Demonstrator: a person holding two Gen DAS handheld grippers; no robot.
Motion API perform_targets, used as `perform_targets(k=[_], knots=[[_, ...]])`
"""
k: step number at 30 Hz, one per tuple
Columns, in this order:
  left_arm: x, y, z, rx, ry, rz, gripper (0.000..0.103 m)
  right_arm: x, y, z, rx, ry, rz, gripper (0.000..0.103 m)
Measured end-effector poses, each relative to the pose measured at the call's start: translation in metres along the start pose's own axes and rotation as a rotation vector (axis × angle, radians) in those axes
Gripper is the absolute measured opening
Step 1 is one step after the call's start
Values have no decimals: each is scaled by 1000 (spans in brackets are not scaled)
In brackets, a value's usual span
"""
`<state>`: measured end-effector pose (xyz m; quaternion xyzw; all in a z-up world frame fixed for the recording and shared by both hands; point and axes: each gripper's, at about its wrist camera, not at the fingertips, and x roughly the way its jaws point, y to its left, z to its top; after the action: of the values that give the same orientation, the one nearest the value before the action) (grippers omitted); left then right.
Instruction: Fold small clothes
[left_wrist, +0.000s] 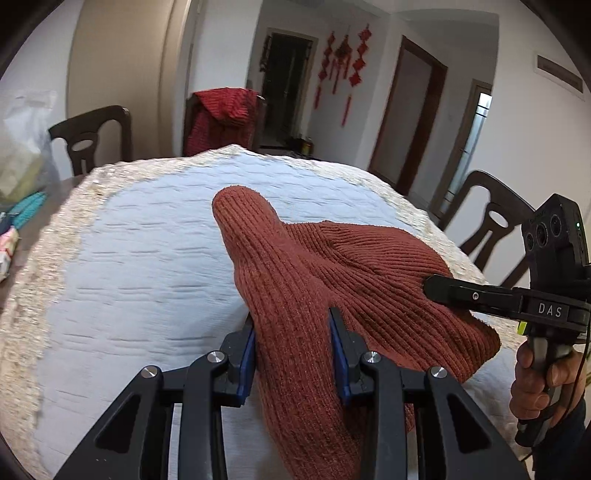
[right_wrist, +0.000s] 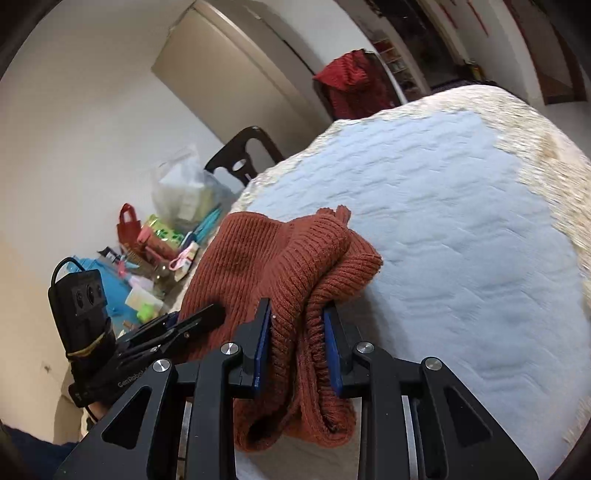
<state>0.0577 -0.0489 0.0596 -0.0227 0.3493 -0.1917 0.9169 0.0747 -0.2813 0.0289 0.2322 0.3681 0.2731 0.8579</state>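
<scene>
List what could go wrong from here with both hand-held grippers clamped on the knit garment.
1. The left hand-held gripper pinches only a narrow bunch of the rust-brown ribbed knit garment; it could slip out.
2. The right hand-held gripper holds several bunched layers, so the fold may land uneven on the pale blue quilted mat.

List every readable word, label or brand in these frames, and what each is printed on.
"DAS": white letters on the right gripper body.
"GenRobot", end cut off: on the left gripper body.
Wall plaque: too blurred to read.
Packages beside the table: print too small to read.
</scene>
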Motion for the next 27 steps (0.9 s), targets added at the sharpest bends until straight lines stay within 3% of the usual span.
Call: perform_targets(k=[14,20,22,27], knots=[[4,77,14,-8,-6,122,37,83,42,22,-61,53,62,27],[31,103,5,-25,56,126,38,111,31,21,-37,88,48,27],[40,111,-2,-46,78,127,40,121,20,16,-22,119,2,27],[26,114,-5,-77,60,133,45,113,12,15,6,130,-11,34]])
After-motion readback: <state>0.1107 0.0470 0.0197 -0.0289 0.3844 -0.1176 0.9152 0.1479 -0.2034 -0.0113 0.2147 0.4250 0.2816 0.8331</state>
